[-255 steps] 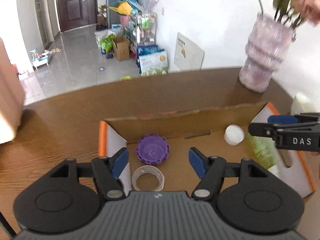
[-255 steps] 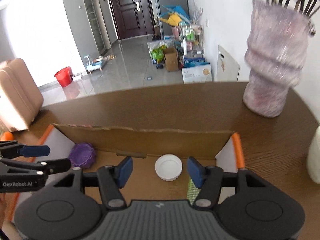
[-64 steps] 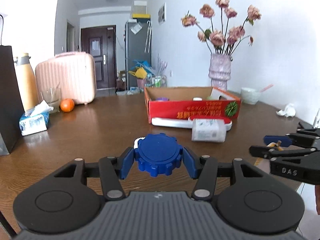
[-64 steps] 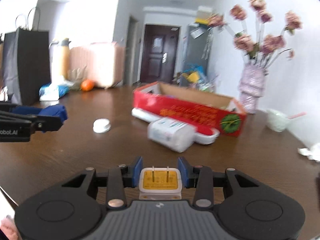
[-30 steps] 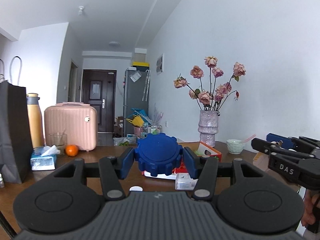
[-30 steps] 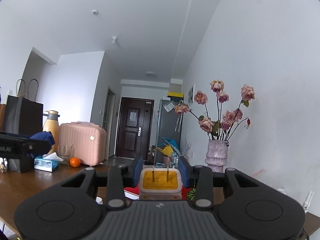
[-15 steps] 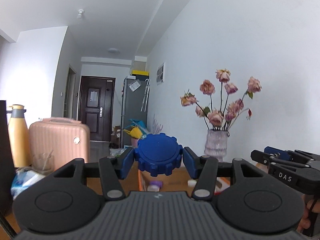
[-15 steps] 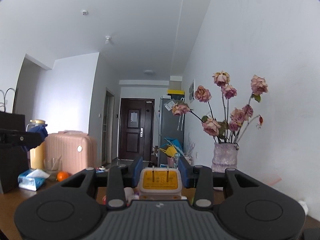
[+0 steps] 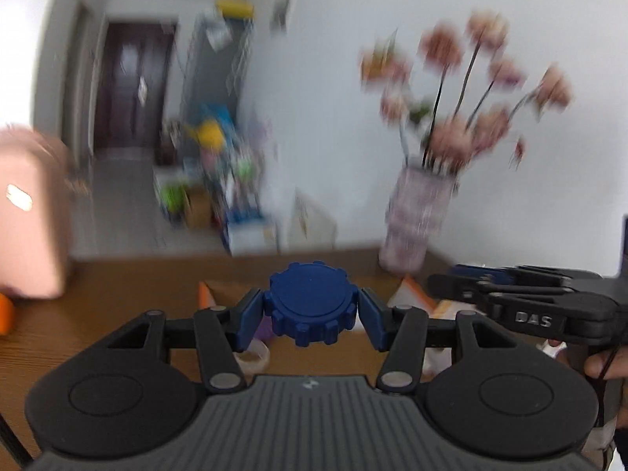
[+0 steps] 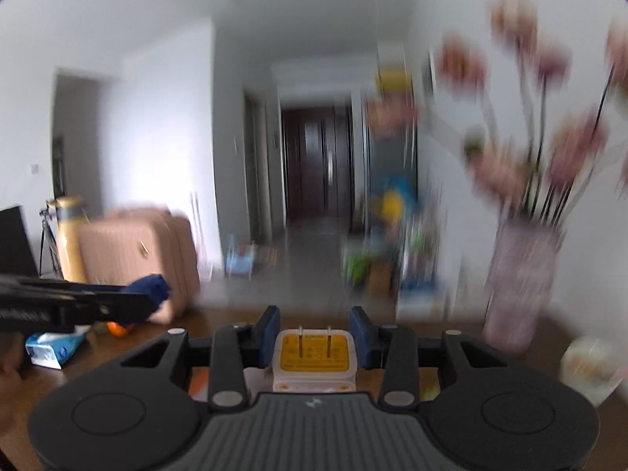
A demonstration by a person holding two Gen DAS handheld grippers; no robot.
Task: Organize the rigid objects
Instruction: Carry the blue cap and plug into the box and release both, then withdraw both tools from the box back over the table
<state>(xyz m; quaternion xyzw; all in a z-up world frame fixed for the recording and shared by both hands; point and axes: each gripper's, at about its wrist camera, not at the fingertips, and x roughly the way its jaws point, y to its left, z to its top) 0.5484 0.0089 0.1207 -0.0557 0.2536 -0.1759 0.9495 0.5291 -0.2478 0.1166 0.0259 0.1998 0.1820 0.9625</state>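
Observation:
My left gripper is shut on a dark blue toothed cap and holds it in the air above the open cardboard box on the brown table. A clear tape ring and a bit of a purple cap show inside the box below the fingers. My right gripper is shut on a white plug adapter with a yellow face and two prongs; it also shows at the right of the left wrist view. Both views are blurred.
A pink vase of dried flowers stands on the table behind the box. A pink suitcase, a yellow bottle, a tissue pack and an orange are at the left. A white bowl is at the right.
Both grippers have come forward and tipped down towards the box, each still holding its object. The box interior has come into view under the left gripper.

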